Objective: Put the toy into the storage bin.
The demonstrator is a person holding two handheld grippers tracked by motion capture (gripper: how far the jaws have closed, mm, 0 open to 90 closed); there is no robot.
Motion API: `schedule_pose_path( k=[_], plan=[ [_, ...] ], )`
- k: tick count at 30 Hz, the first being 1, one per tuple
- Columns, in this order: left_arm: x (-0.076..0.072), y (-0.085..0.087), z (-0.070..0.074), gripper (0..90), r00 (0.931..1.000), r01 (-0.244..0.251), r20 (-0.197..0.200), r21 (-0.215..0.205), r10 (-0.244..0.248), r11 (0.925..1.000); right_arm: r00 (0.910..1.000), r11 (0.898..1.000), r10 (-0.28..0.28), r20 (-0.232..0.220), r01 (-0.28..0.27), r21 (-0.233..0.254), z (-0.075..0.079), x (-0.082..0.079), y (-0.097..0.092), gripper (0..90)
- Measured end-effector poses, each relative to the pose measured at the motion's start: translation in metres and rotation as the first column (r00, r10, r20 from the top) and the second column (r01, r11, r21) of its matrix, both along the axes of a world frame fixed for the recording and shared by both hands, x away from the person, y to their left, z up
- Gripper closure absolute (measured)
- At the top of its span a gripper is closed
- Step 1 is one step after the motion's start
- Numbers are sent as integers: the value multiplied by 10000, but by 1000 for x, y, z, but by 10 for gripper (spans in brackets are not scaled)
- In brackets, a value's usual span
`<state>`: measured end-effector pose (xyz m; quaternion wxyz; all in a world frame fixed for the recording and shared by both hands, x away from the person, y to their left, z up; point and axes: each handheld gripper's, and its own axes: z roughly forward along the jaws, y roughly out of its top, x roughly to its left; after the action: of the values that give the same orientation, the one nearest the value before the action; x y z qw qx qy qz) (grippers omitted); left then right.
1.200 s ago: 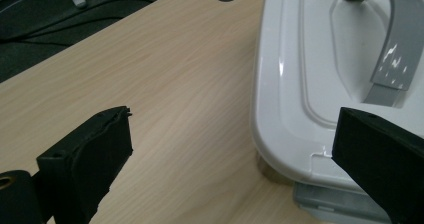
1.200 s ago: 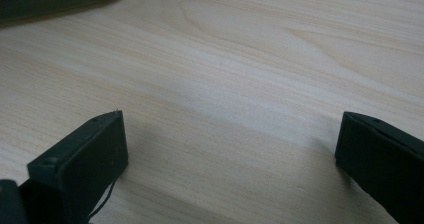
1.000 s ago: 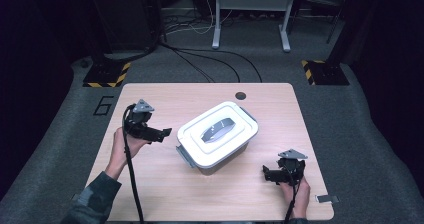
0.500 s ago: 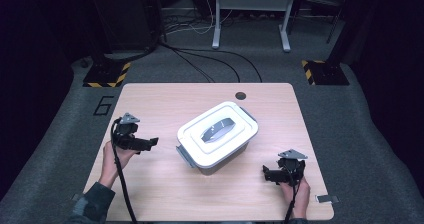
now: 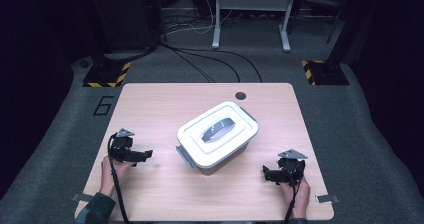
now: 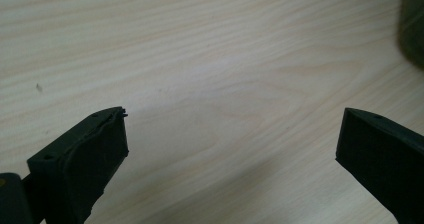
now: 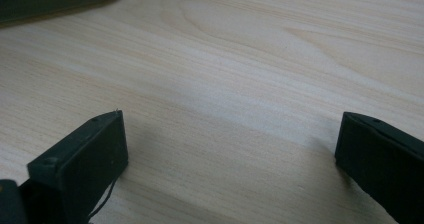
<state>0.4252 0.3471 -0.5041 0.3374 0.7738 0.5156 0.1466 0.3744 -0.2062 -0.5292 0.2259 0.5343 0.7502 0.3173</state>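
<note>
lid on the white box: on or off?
On. The lid sits flat over the white box, handle down on top. Whether the side latch is clipped, cannot tell.

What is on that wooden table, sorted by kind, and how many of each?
Lidded white plastic container: 1
Hand-held black claws: 2, the left claw and the right claw, both open with nothing between their jaws
Total: 3 things
</note>
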Motion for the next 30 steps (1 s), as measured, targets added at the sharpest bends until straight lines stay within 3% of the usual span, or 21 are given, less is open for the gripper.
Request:
schedule_pose_path(
  k=[8,10,12,30],
  plan=[
    [-10,8,-19,0,9996,-196,197,534,186,9984,10000,10000,0,1,0,-1,0,0,0,0],
    [-16,8,-25,0,9965,-291,796,647,240,9975,10000,10000,-6,7,6,2,0,0,0,0],
    [-18,7,-27,0,9945,-301,1027,781,220,9965,10000,10000,-7,9,7,4,0,0,0,0],
    [-20,7,-27,0,9945,-325,1023,779,244,9964,10000,10000,-23,0,23,2,0,0,0,0]
  ],
)
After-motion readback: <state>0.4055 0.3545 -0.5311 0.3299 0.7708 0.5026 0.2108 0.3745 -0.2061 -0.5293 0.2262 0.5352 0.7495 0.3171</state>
